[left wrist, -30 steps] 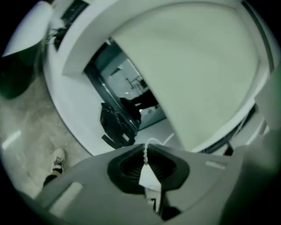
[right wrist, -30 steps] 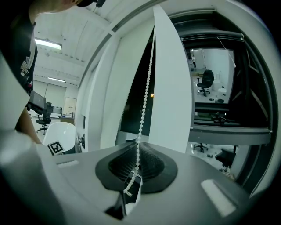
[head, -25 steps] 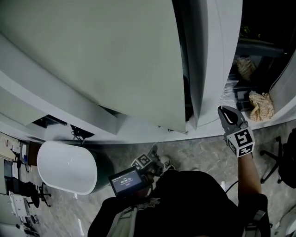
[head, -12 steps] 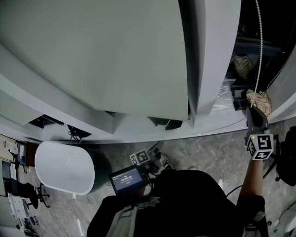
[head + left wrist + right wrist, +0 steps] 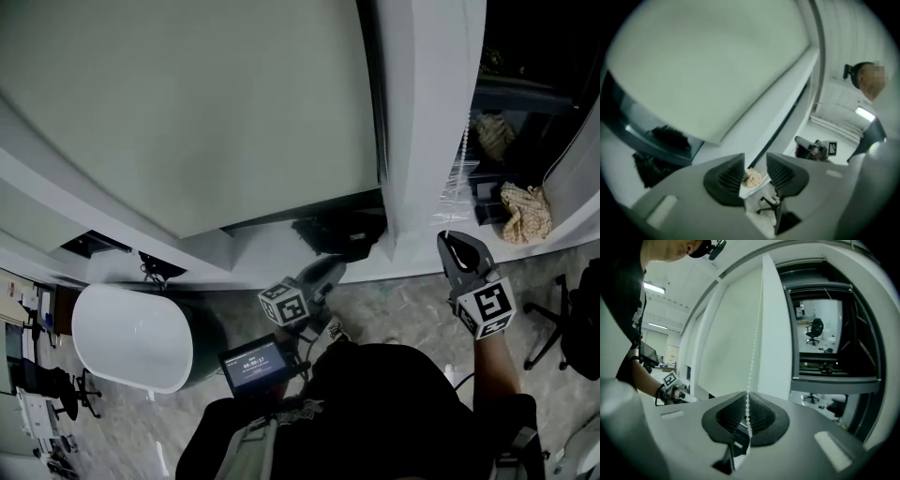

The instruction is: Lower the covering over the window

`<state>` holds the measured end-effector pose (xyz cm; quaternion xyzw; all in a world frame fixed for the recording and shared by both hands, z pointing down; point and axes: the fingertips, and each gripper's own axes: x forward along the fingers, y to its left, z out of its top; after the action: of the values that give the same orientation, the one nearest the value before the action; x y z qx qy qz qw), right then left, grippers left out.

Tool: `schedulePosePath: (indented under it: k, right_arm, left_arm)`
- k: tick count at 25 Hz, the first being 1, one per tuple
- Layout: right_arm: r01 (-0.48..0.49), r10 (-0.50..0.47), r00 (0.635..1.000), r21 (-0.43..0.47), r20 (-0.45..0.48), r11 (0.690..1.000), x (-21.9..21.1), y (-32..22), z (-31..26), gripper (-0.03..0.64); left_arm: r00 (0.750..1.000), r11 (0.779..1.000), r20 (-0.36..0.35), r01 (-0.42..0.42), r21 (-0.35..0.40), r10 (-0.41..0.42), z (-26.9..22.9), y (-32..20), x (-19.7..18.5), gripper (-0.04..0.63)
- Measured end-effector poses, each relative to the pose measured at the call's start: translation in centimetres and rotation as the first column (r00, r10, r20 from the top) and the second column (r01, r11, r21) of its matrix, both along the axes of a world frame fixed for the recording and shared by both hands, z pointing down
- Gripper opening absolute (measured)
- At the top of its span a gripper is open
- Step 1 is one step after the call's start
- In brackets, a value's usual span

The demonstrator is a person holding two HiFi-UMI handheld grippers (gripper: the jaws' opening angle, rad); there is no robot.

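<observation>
The pale roller blind [image 5: 187, 103] fills the upper left of the head view, and a dark strip of window glass [image 5: 337, 225] shows under its lower edge. My right gripper [image 5: 448, 236] is held up beside the white window post, shut on the white bead chain [image 5: 752, 357], which runs up from between its pads [image 5: 761, 416]. My left gripper [image 5: 333, 267] points level at the sill below the blind. Its jaws have just been opening and now stand open [image 5: 754, 157] with nothing between them. The blind [image 5: 703, 61] slants across the left gripper view.
A white oval tub [image 5: 131, 337] stands at the lower left. A small lit screen [image 5: 255, 361] hangs at the person's chest. Beyond the post lie a crumpled cloth [image 5: 527, 211] and an office chair [image 5: 553, 328]. The grey sill [image 5: 272, 258] runs under the window.
My left gripper has risen from near the chest toward the sill. My right gripper swung out to the right and came back. A dark strip of glass now shows under the blind's edge.
</observation>
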<state>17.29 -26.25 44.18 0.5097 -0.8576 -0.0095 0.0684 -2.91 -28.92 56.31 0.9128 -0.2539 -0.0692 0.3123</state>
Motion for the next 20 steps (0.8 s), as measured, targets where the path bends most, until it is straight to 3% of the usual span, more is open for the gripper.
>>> schedulePosePath:
  k: [3,7,12,16,20]
  right_arm:
    - [0.106,-0.106,0.994,-0.013,0.01,0.994,-4.9,-0.4,0.8,0.012]
    - [0.177,-0.185,0.981,-0.131,-0.052,0.975,-8.5,-0.8,6.3,0.012]
    - [0.203,-0.226,0.974,-0.348,-0.026,0.915,-10.3,1.3,16.1,0.012]
    - [0.219,-0.235,0.972,-0.383,0.006,0.898,-10.9,2.4,17.3,0.012]
    - [0.226,-0.242,0.97,-0.381,0.005,0.897,-10.9,2.6,17.1,0.012]
  left_arm:
    - [0.992,0.968,-0.031,-0.114,0.222,0.124,-9.1,0.1,5.3,0.146]
    - [0.981,0.925,-0.107,-0.113,0.363,0.162,-18.7,0.1,8.1,0.146]
    - [0.976,0.893,-0.136,-0.093,0.441,0.169,-23.3,-1.2,9.7,0.147]
    - [0.971,0.869,-0.163,-0.076,0.489,0.177,-26.1,-1.5,11.1,0.17]
    - [0.948,0.859,-0.234,-0.071,0.507,0.217,-29.0,-1.6,12.2,0.176]
